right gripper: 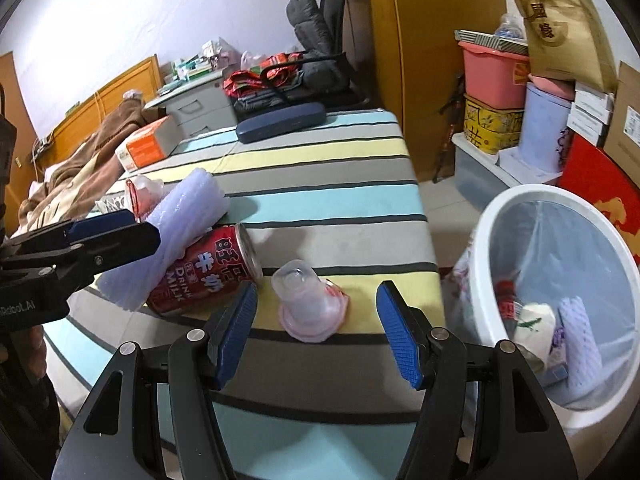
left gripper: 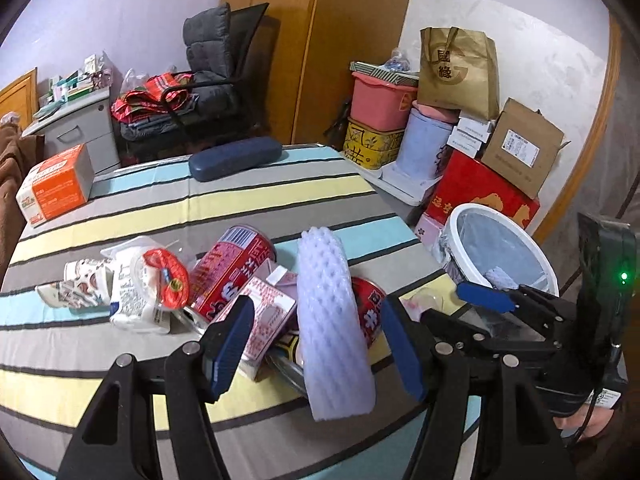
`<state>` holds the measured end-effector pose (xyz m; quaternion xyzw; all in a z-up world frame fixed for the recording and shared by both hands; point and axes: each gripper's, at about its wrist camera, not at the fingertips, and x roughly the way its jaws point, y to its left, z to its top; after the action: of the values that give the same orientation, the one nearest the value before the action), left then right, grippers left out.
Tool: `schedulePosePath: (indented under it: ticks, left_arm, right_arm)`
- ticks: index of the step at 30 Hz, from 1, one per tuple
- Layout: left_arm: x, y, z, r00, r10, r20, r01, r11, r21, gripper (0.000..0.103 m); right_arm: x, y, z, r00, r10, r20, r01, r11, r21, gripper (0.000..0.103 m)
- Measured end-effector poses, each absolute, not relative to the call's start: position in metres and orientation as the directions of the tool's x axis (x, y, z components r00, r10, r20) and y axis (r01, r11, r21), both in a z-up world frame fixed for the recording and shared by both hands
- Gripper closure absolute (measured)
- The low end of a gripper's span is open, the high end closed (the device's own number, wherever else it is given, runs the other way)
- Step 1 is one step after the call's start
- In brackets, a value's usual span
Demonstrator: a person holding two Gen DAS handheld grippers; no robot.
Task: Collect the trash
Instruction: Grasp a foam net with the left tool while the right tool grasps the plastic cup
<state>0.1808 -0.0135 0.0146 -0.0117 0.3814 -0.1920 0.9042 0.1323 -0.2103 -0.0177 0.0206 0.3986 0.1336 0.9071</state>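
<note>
Trash lies on a striped table [left gripper: 280, 188]: a white foam net sleeve [left gripper: 332, 332], red milk cans [left gripper: 230, 272], a pink carton [left gripper: 262, 308], white wrappers [left gripper: 132, 288] and a clear plastic cup [right gripper: 310, 304]. My left gripper [left gripper: 316, 340] is open, its jaws on either side of the foam sleeve. My right gripper [right gripper: 318, 332] is open, its jaws either side of the upturned cup; it also shows in the left wrist view [left gripper: 486, 298]. A white lined bin [right gripper: 560, 280] beside the table holds several scraps.
An orange box [left gripper: 56, 184] and a dark blue case [left gripper: 236, 156] sit at the table's far side. Stacked boxes, a pink tub [left gripper: 380, 100] and a brown bag [left gripper: 456, 68] stand against the wall behind the bin. A chair [left gripper: 208, 76] stands beyond.
</note>
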Motion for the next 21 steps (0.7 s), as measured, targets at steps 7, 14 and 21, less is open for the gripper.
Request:
schedulePosePath:
  ticks: [7,14,21]
  left_arm:
    - [0.19,-0.019,0.006,0.613,-0.347,-0.71,0.351,0.924,-0.149,0.041]
    - [0.192,-0.026,0.006,0.621,-0.327,-0.712,0.363,0.925,-0.109,0.057]
    - [0.193,-0.025,0.006,0.627,-0.308,-0.716,0.352,0.931,-0.092,0.071]
  right_arm:
    - [0.138,-0.21,-0.021,0.636,0.266,-0.725,-0.239,0.96,0.143,0.04]
    - [0.144,-0.21,-0.024,0.631,0.264,-0.73,-0.248,0.96,0.133,0.054]
    - [0.145,-0.211,-0.024,0.625,0.274,-0.731,-0.252,0.957,0.143,0.071]
